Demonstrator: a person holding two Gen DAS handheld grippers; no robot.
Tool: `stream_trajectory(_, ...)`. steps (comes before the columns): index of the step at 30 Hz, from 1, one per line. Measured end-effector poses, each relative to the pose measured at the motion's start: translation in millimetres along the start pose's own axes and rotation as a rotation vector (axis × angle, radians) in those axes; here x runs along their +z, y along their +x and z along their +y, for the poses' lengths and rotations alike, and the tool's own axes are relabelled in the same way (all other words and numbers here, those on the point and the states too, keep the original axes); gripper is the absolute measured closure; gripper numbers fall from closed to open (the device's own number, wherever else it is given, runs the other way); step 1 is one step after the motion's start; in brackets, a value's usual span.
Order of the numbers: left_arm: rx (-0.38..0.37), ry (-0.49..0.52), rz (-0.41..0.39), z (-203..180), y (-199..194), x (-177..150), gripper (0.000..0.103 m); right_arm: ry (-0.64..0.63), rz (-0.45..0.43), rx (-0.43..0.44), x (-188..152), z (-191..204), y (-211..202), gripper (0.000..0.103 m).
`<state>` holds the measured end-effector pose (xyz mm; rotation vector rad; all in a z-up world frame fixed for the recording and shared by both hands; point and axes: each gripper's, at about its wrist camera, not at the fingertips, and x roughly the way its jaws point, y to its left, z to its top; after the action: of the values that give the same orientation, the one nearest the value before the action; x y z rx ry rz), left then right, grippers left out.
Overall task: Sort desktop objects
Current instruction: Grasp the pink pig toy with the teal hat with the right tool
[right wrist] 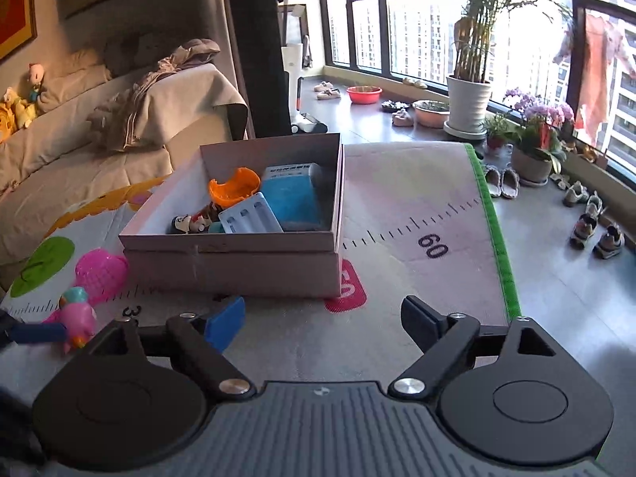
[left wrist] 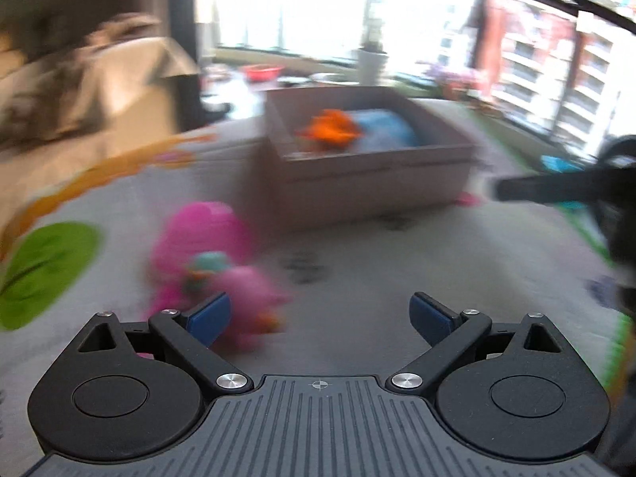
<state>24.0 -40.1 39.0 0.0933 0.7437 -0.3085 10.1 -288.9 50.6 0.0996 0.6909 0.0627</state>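
Both the left gripper (left wrist: 320, 314) and right gripper (right wrist: 322, 320) gape wide and empty, the left beside what looks like a pink bird toy (left wrist: 242, 298) near the cardboard box (right wrist: 238, 262).

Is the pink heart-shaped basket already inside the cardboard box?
No, the pink heart-shaped basket lies on the mat left of the cardboard box.

Pink bird toy (right wrist: 77, 316), orange cup (right wrist: 234, 187), blue-padded tongs (right wrist: 322, 320)
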Motion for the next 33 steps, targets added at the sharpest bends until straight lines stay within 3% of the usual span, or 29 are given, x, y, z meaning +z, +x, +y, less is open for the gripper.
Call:
stream_trajectory(3,0.073,-0.071,0.039,19.5,5.0,-1.9,0.003,0.014,0.011,0.025,-4.0,4.8,5.0,0.014)
stream_trajectory(6,0.060,-0.086,0.066,21.5,9.2,-4.8,0.003,0.006,0.023,0.042,-7.4,12.7,10.9,0.014)
stream_trajectory(14,-0.087,0.035,0.069,-24.6,24.4,-13.3,0.002,-0.018,0.010,0.038,-10.4,24.8,10.5,0.011)
stream_trajectory(18,-0.217,0.066,0.067,-33.8,16.2,-18.6,0.001,-0.021,0.006,0.004,-11.2,19.7,4.9,0.009)
stream_trajectory(21,-0.164,0.051,0.028,-21.6,-0.3,-20.1,0.001,-0.026,0.008,0.012,-13.7,18.6,-0.3,0.009)
stream_trajectory(25,-0.001,-0.049,-0.001,20.7,-17.7,-15.9,0.001,-0.082,0.015,0.088,-19.0,36.3,-6.3,0.009)
stream_trajectory(30,0.207,-0.163,0.016,67.7,-23.4,-11.9,0.001,-0.217,0.010,0.241,-24.4,88.1,-5.1,0.009)
stream_trajectory(33,0.248,-0.220,0.041,83.9,-22.5,-11.7,0.001,-0.342,0.003,0.291,-27.5,129.7,5.7,0.009)
